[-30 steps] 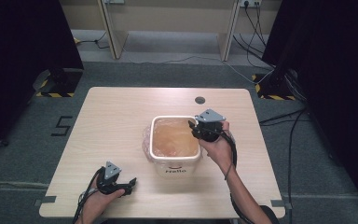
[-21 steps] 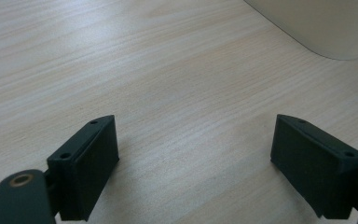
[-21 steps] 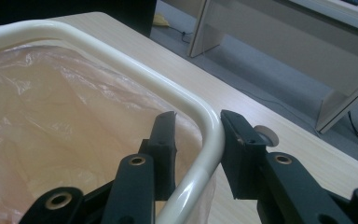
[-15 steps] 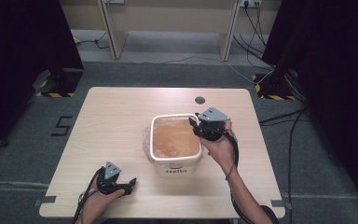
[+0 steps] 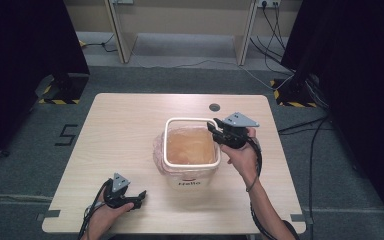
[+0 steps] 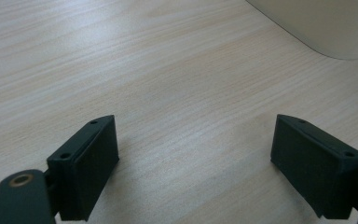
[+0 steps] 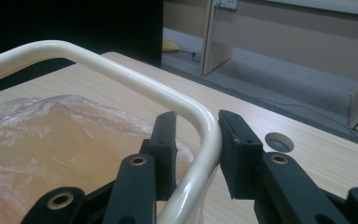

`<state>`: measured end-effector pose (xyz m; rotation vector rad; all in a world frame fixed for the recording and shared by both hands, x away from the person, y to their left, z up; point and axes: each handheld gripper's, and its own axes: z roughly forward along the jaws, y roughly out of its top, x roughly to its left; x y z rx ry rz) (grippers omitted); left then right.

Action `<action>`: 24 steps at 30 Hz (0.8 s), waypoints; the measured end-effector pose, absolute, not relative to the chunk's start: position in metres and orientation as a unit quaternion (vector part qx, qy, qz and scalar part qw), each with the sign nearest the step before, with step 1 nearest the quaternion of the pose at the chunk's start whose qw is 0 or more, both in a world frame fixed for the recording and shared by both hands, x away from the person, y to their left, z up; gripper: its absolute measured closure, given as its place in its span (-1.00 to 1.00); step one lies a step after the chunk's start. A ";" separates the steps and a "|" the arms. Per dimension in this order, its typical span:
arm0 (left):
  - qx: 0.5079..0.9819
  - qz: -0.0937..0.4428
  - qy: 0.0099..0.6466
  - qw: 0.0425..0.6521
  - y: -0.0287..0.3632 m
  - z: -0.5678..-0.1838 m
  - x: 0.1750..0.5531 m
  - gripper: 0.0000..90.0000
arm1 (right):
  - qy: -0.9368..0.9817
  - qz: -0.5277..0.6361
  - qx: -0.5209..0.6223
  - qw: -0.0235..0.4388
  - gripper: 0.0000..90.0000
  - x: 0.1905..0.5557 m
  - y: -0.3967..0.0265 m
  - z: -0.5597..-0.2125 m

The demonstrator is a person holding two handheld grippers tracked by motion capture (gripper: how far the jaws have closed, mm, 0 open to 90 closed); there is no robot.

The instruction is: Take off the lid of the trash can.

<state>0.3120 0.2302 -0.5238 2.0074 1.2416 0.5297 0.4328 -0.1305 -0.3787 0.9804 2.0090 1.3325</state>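
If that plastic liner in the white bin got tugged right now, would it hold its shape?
Probably not. The liner looks thin, see-through and crinkled, so it would likely flop and bunch. It seems very light. The bin has a stiff rounded rim between the right gripper jaws, so the bin should keep its form.

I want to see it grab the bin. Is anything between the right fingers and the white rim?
No. The right gripper already straddles the bin's cream rim, one finger inside over the plastic liner, one outside touching the rim. Nothing else sits between them.

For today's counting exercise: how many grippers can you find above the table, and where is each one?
2. The left gripper rests near the table's front edge; the right gripper clasps the bin's rim ring.
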 end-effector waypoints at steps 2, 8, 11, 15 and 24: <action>0.776 0.205 0.480 0.353 0.230 -0.524 0.312 -0.69 | 0.740 0.497 0.366 0.268 0.52 0.432 -0.135 -0.377; 0.776 0.205 0.480 0.353 0.230 -0.524 0.312 -0.69 | 0.728 0.502 0.379 0.273 0.52 0.430 -0.153 -0.374; 0.775 0.205 0.481 0.355 0.230 -0.524 0.312 -0.69 | 0.722 0.505 0.385 0.274 0.52 0.429 -0.164 -0.373; 0.775 0.205 0.481 0.355 0.230 -0.524 0.312 -0.69 | 0.716 0.507 0.394 0.275 0.52 0.426 -0.181 -0.375; 0.775 0.205 0.481 0.354 0.230 -0.524 0.312 -0.69 | 0.697 0.508 0.421 0.280 0.53 0.412 -0.227 -0.388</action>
